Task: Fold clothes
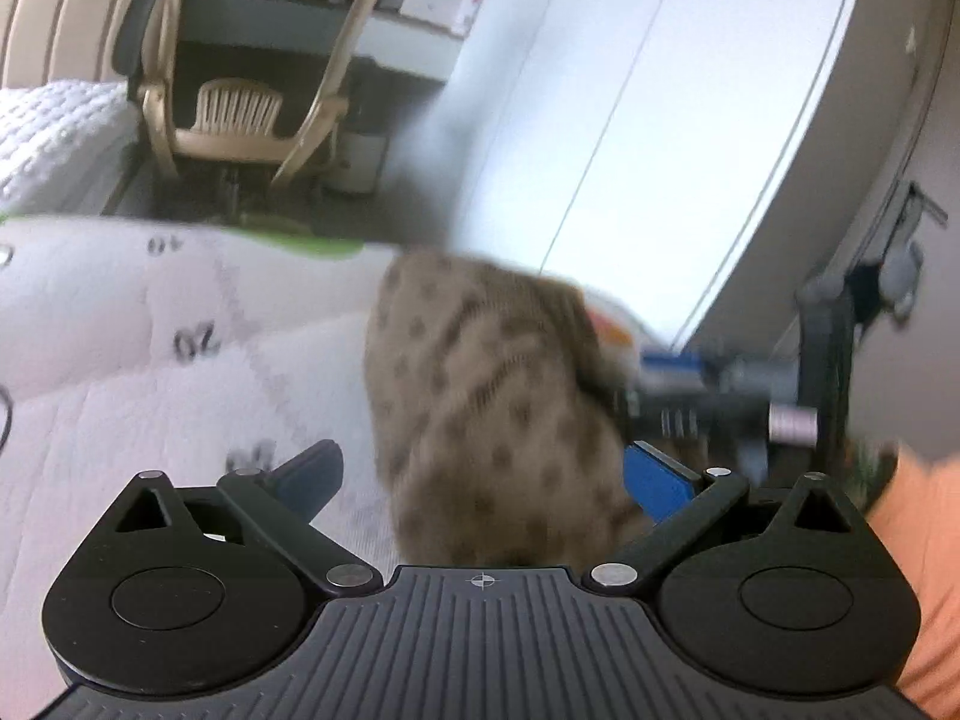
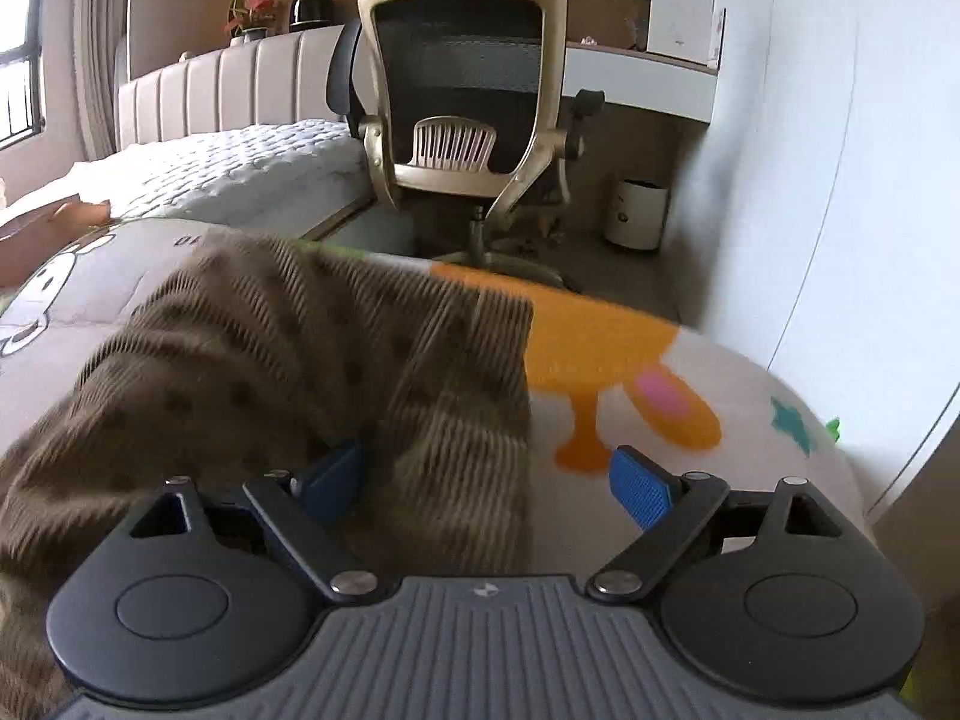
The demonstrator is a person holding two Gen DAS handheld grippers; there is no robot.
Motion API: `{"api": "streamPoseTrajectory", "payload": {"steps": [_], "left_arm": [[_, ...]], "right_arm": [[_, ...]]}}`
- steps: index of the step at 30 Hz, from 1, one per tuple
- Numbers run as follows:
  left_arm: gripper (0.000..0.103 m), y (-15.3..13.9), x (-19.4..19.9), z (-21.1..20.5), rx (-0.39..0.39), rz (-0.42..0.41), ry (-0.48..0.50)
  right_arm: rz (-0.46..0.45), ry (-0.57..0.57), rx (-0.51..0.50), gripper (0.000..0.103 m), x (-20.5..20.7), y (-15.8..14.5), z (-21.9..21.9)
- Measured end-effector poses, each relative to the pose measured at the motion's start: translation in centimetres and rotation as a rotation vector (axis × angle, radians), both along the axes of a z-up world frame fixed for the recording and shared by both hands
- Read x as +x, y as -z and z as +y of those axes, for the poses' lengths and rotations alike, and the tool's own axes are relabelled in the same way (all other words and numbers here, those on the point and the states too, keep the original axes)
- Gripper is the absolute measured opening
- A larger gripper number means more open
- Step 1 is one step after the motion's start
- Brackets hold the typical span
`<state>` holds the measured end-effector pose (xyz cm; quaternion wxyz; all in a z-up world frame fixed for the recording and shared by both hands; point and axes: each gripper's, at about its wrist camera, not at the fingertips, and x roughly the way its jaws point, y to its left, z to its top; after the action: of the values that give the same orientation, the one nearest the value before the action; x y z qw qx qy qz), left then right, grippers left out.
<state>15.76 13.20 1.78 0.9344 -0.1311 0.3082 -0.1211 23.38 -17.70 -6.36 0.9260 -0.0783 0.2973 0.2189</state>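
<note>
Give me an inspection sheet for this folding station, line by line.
Surface: padded cartoon-print mat with printed numbers.
Job's things: brown spotted knit garment, bunched on the mat.
Clutter: nothing seen.
Grippers: left gripper open, garment between its fingers; right gripper open over the garment's edge.
Cables: dark cord at the left view's edge.
Surroundings: office chair, bed, white bin, orange sleeve.
</note>
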Motion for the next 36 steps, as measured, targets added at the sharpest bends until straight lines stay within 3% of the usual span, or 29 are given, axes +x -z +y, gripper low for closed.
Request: {"api": "streamPoseTrajectory", "payload": {"steps": [6, 11, 15, 18, 20, 23, 28, 30, 32, 34, 36], "left_arm": [[0.102, -2.2, 4.8, 0.7, 0.114, -0.063, -0.051], [0.102, -1.5, 10.6, 0.0, 0.237, -0.003, -0.043], [0.103, 0.5, 14.6, -1.9, 0.338, 0.066, -0.024], [0.103, 1.7, 15.9, -2.1, 0.306, 0.09, -0.025], [0.103, 2.1, 16.2, -1.8, 0.286, 0.094, -0.021], [0.103, 2.2, 16.3, -1.2, 0.266, 0.1, -0.004], [0.103, 2.3, 16.3, -1.0, 0.255, 0.097, -0.002], [0.103, 2.3, 16.4, -1.0, 0.251, 0.096, -0.008], [0.103, 2.1, 16.2, -0.9, 0.248, 0.094, -0.011], [0.103, 1.6, 15.6, -0.4, 0.241, 0.082, -0.023], [0.103, 1.0, 14.2, 0.5, 0.212, 0.072, -0.043]], "right_arm": [[-0.063, -0.017, -0.045, 0.089, -0.7, -0.8, 0.2], [-0.144, -0.011, 0.02, 0.089, -2.1, -3.6, 0.0], [-0.145, -0.146, 0.117, 0.089, -4.6, -5.5, 1.2], [-0.085, -0.251, 0.116, 0.089, -5.5, -4.6, 3.0], [-0.028, -0.29, 0.06, 0.089, -5.2, -2.6, 4.5], [0.029, -0.266, 0.041, 0.092, -4.7, -0.3, 5.4], [0.04, -0.283, 0.016, 0.093, -5.9, -0.8, 6.4], [0.044, -0.306, 0.001, 0.1, -6.8, -0.8, 6.8], [0.044, -0.341, -0.003, 0.1, -7.9, -1.0, 7.1], [0.048, -0.379, 0.032, 0.099, -8.9, -2.1, 6.2], [-0.026, -0.35, 0.01, 0.099, -10.4, -3.4, 4.4]]}}
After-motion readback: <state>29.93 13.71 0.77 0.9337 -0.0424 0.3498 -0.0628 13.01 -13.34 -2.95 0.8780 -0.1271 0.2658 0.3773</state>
